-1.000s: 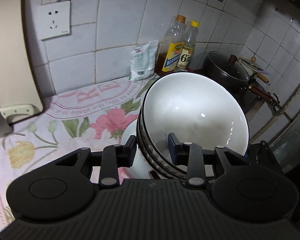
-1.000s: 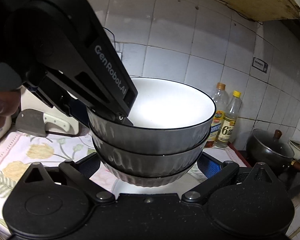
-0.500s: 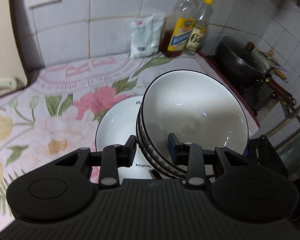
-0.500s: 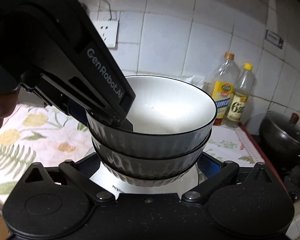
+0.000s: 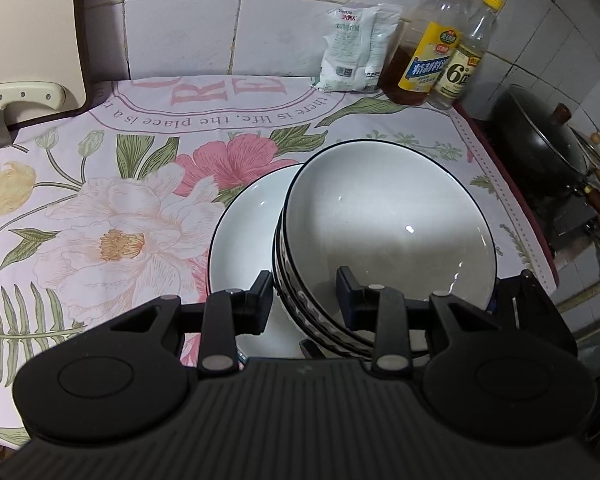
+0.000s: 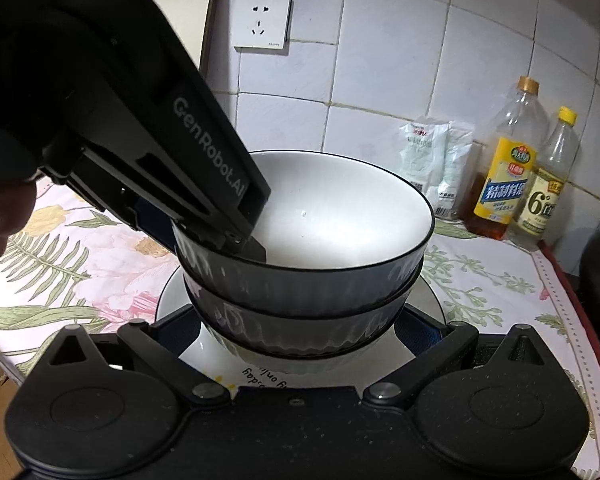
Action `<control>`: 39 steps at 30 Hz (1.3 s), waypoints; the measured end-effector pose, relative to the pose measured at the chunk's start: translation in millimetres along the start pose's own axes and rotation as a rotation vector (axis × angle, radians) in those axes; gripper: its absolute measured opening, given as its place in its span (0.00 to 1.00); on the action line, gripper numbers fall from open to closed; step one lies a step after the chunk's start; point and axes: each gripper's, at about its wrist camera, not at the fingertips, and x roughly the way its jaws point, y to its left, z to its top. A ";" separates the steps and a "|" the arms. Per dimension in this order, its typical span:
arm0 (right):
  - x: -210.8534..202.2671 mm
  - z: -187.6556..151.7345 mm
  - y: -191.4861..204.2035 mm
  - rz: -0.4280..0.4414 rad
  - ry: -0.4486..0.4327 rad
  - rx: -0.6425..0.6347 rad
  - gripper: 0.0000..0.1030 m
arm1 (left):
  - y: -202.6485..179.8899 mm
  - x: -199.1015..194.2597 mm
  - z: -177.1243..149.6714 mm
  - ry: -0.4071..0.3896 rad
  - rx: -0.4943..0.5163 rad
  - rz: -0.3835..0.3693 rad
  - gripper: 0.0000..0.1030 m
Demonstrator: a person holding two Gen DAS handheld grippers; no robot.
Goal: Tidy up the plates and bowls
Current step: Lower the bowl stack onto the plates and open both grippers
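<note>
A stack of dark ribbed bowls (image 5: 388,220) with white insides hangs low over a white plate (image 5: 244,232) that lies on the flowered cloth. My left gripper (image 5: 304,292) is shut on the near rims of the stack, one finger inside and one outside. In the right wrist view it (image 6: 236,236) comes down from the upper left onto the bowl stack (image 6: 340,220). My right gripper (image 6: 300,328) grips the lower bowls from both sides, jaws wide, just above the plate (image 6: 312,372). Whether the lowest bowl touches the plate is hidden.
Against the tiled wall stand two bottles (image 5: 428,60) and a white packet (image 5: 356,48). A dark wok (image 5: 540,136) sits on the stove to the right. A cutting board (image 5: 24,20) and a cleaver handle (image 5: 28,96) are at the far left. A person's hand (image 6: 0,216) holds the left gripper.
Both grippers have come down with the bowl stack toward the cloth. The plate beneath now shows larger and closer. Both grips on the stack look unchanged.
</note>
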 end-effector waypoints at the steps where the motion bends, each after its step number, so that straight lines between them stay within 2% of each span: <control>1: 1.4 -0.7 -1.9 0.003 0.000 -0.001 1.00 | -1.3 1.9 0.1 -0.002 -0.004 0.003 0.31; 7: 12.9 -1.1 -12.8 0.040 0.022 -0.013 1.00 | -3.6 13.8 3.7 0.001 -0.039 0.024 0.31; 14: 15.3 -1.9 -16.1 0.065 0.010 -0.031 1.00 | 0.3 16.8 6.6 0.008 -0.099 0.022 0.31; 21: 16.7 3.6 -16.0 0.058 0.054 -0.028 1.00 | 1.3 16.8 8.7 0.028 -0.142 0.031 0.31; 23: 15.9 5.4 -16.3 0.061 0.074 -0.027 1.00 | 0.7 16.5 8.8 0.039 -0.156 0.049 0.38; 25: 13.5 5.3 -16.2 0.058 0.086 -0.029 1.00 | -1.1 17.1 9.4 0.057 -0.149 0.087 0.51; 26: 11.5 4.5 -15.7 0.055 0.084 -0.031 1.00 | -2.2 16.7 9.0 0.059 -0.145 0.103 0.52; 28: 8.8 3.0 -13.2 0.047 0.071 -0.041 1.00 | -2.3 15.5 8.4 0.051 -0.139 0.105 0.48; 31: 14.2 2.3 -9.1 0.034 0.121 -0.075 1.00 | -2.5 11.7 8.1 0.046 -0.156 0.100 0.39; 33: 12.0 0.9 -9.6 0.026 0.150 -0.075 1.00 | -4.1 6.5 8.1 0.046 -0.166 0.100 0.39; 35: 3.0 -1.0 -12.2 0.023 0.141 -0.074 1.00 | -7.3 -1.0 7.4 0.031 -0.153 0.107 0.40; 39: -15.9 -7.3 -16.6 0.007 0.132 -0.080 1.00 | -14.5 -14.3 2.8 0.035 -0.133 0.094 0.48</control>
